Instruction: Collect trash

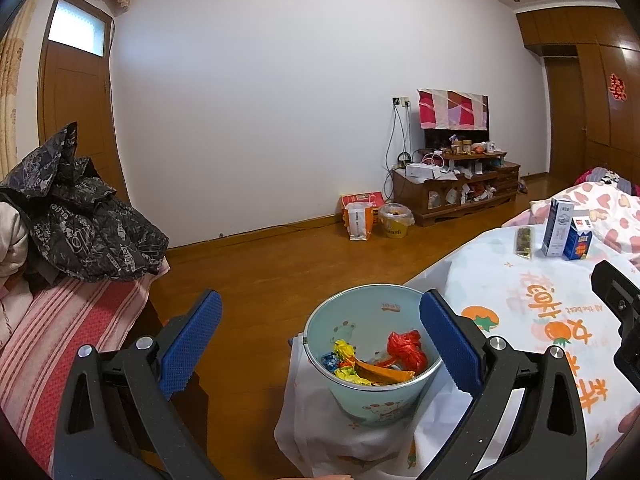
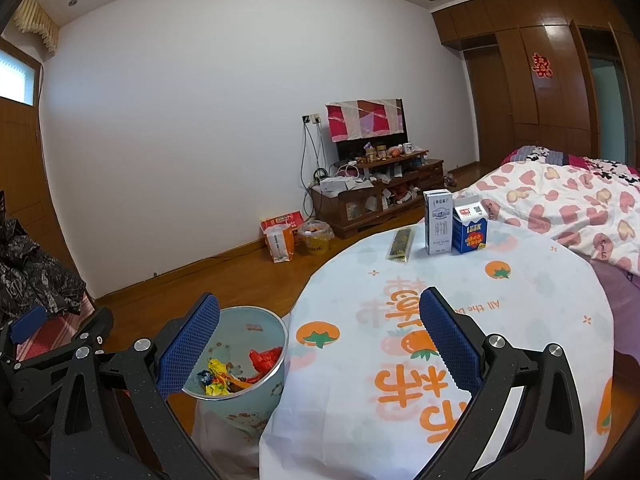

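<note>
A pale blue bucket (image 1: 372, 400) (image 2: 256, 408) stands beside the round table and holds crumpled wrappers in yellow, red and orange (image 1: 376, 360). My left gripper (image 1: 320, 344) hovers open just above and before the bucket, nothing between its blue pads. My right gripper (image 2: 320, 344) is open over the table's near edge, also empty. On the far side of the table (image 2: 440, 320) stand a tall white milk carton (image 2: 439, 222) and a short blue carton (image 2: 471, 230), with a flat dark snack packet (image 2: 400, 245) lying to their left. The same three show in the left wrist view: the milk carton (image 1: 558, 226).
The table wears a white cloth with orange fruit prints. A bed with a heart-print quilt (image 2: 560, 208) lies right. A couch with a dark jacket (image 1: 80, 216) sits left. Against the far wall stand a TV cabinet (image 2: 376, 196), a paper bag and a lined yellow bin (image 2: 316, 237).
</note>
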`<state>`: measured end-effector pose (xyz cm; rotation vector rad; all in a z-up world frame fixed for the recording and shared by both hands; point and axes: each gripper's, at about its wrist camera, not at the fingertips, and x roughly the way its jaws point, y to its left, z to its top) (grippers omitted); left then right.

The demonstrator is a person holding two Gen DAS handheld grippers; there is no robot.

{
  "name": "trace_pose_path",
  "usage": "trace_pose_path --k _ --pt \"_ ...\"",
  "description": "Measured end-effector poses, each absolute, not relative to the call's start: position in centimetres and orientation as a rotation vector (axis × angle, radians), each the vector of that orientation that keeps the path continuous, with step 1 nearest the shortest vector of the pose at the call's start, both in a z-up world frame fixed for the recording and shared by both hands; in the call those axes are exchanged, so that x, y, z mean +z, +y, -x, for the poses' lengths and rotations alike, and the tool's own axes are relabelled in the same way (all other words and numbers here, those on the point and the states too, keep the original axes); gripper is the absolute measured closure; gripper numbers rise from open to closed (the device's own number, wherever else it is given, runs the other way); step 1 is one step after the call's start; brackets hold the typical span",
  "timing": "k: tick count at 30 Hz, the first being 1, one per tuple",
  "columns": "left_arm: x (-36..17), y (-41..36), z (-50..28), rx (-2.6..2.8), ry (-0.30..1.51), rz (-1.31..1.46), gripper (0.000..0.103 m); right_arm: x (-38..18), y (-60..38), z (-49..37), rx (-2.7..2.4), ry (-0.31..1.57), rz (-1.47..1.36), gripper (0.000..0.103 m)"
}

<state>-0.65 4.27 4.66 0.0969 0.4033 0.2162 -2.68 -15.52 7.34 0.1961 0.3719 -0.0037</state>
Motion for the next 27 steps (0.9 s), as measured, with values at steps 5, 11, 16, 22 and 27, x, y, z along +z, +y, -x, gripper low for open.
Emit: trace_pose_path --k 5,11,16,22,27 --pt "4.67 4.32 0.69 0.217 0.404 -0.093 0.006 7.31 -15.53 2.66 -0.003 0.373 -0.196 0.005" --pt "4.68 4.43 0.71 0.215 0.405 -0.089 0.006 7.28 -15.49 2.67 -0.002 0.375 -0.198 0.005" --pt "4.62 4.42 0.68 0.215 0.411 -0.078 0.006 7.23 -15.41 2.66 -0.003 0.374 -0.199 0.005" --pt "4.56 4.47 0.62 0.217 0.415 -0.070 0.006 7.13 -15.32 2.67 -0.004 0.378 -0.200 0.005" --pt "4.44 4.56 0.46 0.210 0.431 -0.057 0.006 7.10 -15.31 2.65 -0.003 0.378 -0.202 0.005"
